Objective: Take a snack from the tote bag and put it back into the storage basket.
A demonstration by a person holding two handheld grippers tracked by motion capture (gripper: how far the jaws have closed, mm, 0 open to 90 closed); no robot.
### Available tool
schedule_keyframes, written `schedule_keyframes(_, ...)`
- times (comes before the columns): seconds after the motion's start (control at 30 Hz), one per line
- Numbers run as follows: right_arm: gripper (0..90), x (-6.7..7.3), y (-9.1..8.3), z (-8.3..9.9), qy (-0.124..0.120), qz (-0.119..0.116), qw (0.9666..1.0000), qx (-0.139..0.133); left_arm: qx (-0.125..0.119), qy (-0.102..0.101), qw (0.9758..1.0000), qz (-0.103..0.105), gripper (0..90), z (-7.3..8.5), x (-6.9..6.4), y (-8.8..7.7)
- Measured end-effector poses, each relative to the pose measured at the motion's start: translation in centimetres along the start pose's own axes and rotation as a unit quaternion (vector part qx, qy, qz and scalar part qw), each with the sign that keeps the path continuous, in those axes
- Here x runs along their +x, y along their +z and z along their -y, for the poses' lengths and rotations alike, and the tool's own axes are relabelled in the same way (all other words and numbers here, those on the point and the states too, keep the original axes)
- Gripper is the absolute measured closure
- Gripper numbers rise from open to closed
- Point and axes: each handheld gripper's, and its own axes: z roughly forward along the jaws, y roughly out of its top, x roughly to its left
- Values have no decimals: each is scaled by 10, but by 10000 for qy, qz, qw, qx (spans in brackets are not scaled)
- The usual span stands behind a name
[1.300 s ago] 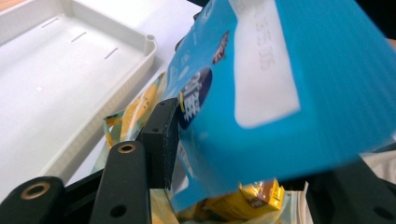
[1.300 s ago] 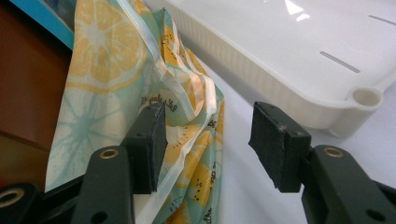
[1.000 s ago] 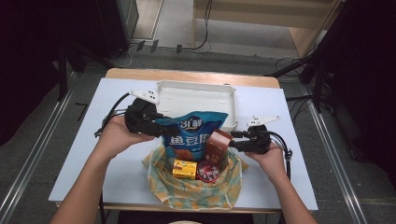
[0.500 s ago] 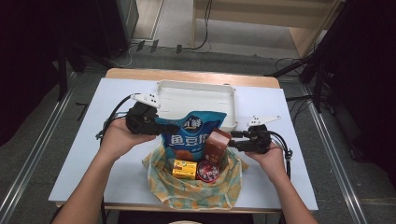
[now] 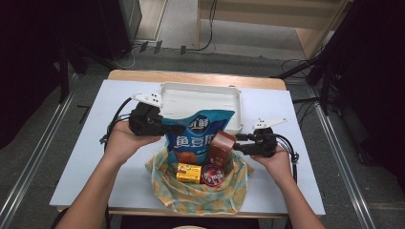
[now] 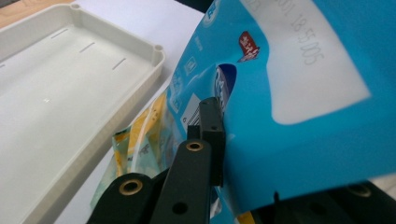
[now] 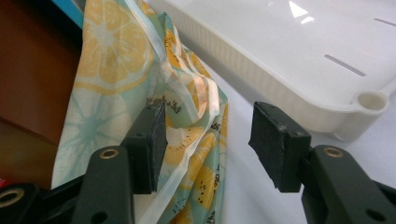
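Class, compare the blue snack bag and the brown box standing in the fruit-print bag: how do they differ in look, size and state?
The blue snack bag is soft, crinkled and taller; the brown box is stiff, straight-edged and shorter. The left gripper has just closed on the snack bag's edge; the brown box is held by neither gripper, and the right gripper stands open beside it. Both rise upright out of the fruit-print bag.

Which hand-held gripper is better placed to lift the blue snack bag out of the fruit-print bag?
The left hand-held gripper: its jaws have just closed on the blue snack bag at its edge. The right hand-held gripper stands open beside the fruit-print bag, gripping nothing.
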Motion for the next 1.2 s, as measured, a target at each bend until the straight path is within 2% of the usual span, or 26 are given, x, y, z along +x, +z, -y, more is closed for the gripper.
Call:
schedule_keyframes(0.17, 471, 0, 0, 0, -8, 26, 10000, 9, -13, -14, 10000, -55, 897, -6, -1, 0)
schedule_keyframes(0.27, 470, 0, -1, 0, -19, 42, 10000, 5, -109, -8, 9999, -87, 897, -12, -3, -2)
schedule_keyframes(0.37, 470, 0, 0, 0, -12, 35, 10000, 2, -65, -6, 10000, -63, 897, -18, -4, -4)
schedule_keyframes(0.73, 468, 2, 1, 0, -9, 9, 10000, 38, -205, 39, 9996, -175, 896, -37, -8, -18)
schedule_keyframes(0.77, 468, 2, 1, 0, -10, 3, 10000, 27, -239, 29, 9996, -118, 896, -39, -9, -19)
schedule_keyframes(0.8, 468, 2, 1, 0, 3, -3, 10000, 22, -260, 61, 9995, -173, 896, -41, -10, -21)
schedule_keyframes(0.87, 468, 2, 1, 0, 18, 0, 10000, 16, -278, 97, 9995, -139, 896, -46, -10, -24)
schedule_keyframes(1.0, 468, 2, 2, 0, 42, 19, 10000, 17, -312, 180, 9989, -307, 896, -55, -14, -30)
schedule_keyframes(1.2, 468, 2, 2, -1, 49, 8, 10000, 5, -394, 230, 9981, -420, 896, -63, -16, -43)
